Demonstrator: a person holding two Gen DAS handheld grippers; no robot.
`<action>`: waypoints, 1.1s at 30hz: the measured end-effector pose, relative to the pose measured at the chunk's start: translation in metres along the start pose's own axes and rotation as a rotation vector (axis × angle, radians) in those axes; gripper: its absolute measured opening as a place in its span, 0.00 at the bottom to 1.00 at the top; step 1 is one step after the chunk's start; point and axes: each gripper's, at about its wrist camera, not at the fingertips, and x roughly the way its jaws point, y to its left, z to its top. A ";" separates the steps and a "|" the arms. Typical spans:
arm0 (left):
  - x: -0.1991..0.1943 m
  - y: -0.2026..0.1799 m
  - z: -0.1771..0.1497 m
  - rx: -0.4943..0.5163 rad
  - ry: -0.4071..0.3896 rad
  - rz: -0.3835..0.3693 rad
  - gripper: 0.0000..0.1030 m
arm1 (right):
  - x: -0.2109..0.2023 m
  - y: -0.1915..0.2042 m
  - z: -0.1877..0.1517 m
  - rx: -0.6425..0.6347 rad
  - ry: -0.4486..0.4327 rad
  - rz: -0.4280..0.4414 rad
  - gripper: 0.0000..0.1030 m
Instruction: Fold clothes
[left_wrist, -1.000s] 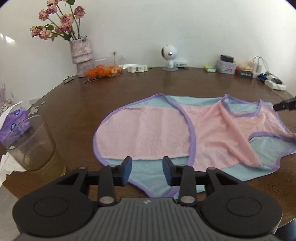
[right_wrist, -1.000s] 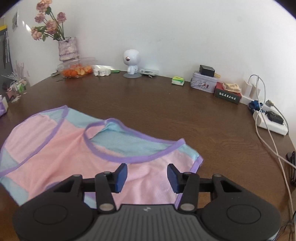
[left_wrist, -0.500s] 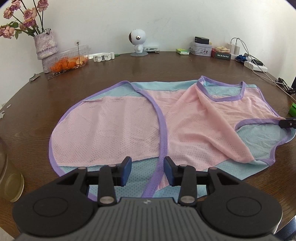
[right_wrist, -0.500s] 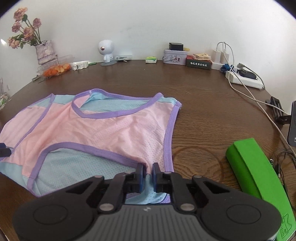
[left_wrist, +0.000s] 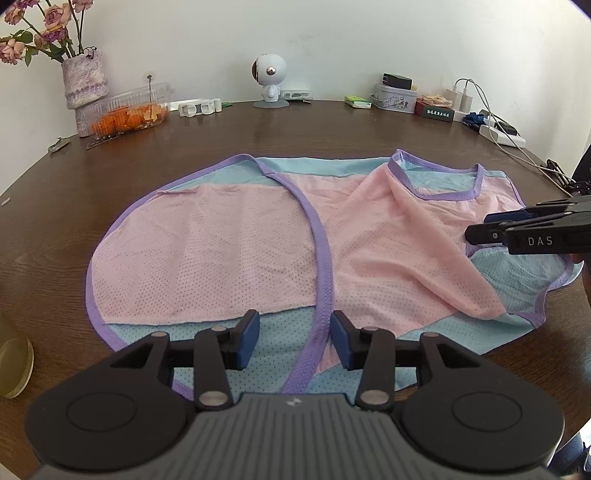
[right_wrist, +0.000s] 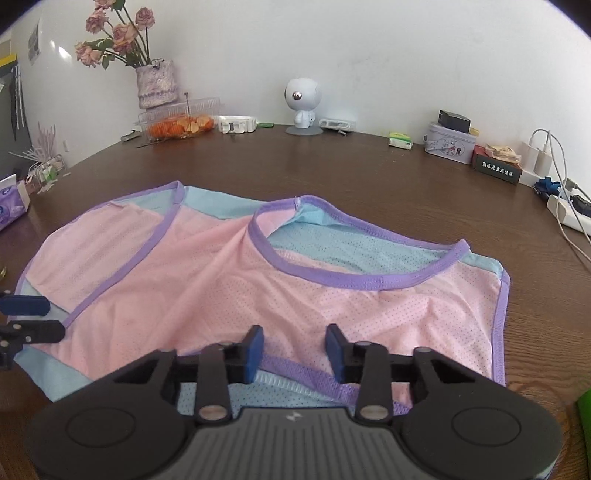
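While the vest lies spread on the tabletop, both tools, left and right, hover apart over its near hem, likely readying a fold.

Perforated mesh-cloth top, glossy wooden table

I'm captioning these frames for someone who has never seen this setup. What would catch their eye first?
First, the pink and blue mesh vest with purple trim, spread across the middle of the dark wooden table. Next, the two black grippers at its near edge: the left gripper straddling a purple trim band, the right gripper over the armhole trim, both with jaws open. At the back, a white robot figurine by the wall.
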 end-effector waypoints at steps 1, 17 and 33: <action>0.000 0.000 0.000 0.004 -0.003 -0.001 0.43 | -0.001 -0.001 0.000 0.011 -0.002 -0.011 0.01; 0.001 0.000 -0.002 0.015 -0.017 -0.012 0.44 | 0.012 0.008 0.012 0.025 -0.019 -0.054 0.25; 0.005 0.007 0.002 0.035 -0.006 -0.053 0.45 | -0.008 -0.019 0.008 0.086 -0.071 -0.178 0.00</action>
